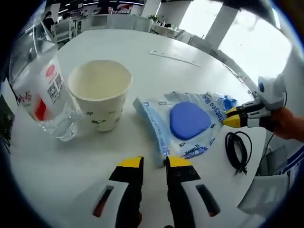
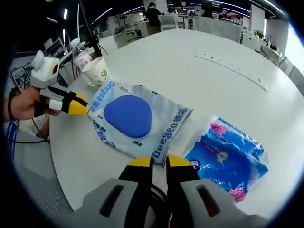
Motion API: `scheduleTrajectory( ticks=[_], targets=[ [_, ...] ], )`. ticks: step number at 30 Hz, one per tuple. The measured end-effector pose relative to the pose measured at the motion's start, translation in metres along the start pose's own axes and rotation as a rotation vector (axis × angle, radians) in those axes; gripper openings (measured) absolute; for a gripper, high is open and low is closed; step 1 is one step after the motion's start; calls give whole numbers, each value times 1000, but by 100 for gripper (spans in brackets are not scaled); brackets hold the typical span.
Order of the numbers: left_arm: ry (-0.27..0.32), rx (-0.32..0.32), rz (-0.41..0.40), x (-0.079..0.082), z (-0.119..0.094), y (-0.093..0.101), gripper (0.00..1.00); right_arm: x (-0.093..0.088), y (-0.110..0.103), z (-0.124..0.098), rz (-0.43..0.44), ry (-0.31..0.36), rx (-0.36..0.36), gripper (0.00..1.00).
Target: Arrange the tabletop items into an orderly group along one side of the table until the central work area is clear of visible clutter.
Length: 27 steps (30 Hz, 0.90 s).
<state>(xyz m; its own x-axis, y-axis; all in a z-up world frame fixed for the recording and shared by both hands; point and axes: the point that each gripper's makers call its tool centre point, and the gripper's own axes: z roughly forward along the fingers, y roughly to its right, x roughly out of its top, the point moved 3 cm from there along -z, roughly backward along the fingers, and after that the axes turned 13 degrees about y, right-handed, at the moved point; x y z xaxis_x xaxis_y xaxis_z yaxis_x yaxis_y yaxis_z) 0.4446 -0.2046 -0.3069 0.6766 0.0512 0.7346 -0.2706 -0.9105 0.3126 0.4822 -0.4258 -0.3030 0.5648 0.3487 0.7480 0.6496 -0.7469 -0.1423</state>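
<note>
Both grippers pinch the white-and-blue pouch (image 2: 135,118) near the tabletop's edge — right gripper (image 2: 159,161) closed on one rim, left gripper (image 1: 154,163) apparently closed on the opposite rim. It looks soft, light and slippery, so take it by the flat seam. Each gripper comes in low. Beyond stand the paper cup (image 1: 100,95) and water bottle (image 1: 40,90) — the blue packet (image 2: 228,159) lies aside.
</note>
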Motion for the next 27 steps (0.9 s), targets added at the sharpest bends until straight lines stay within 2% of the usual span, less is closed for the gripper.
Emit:
scheduleTrajectory(
  ticks=[10,12,19,27],
  targets=[
    [-7,2,-25,-1,9,4,2,2,-4,0,15,12,2,2],
    [10,16,-60,3,11,1,2,4,-4,2,25,16,-3,1],
    [44,51,-89,15,15,-9,1,11,-4,10,38,23,1,1],
    [75,93,-113,26,19,-20,1,18,-5,19,107,47,-12,1]
  ],
)
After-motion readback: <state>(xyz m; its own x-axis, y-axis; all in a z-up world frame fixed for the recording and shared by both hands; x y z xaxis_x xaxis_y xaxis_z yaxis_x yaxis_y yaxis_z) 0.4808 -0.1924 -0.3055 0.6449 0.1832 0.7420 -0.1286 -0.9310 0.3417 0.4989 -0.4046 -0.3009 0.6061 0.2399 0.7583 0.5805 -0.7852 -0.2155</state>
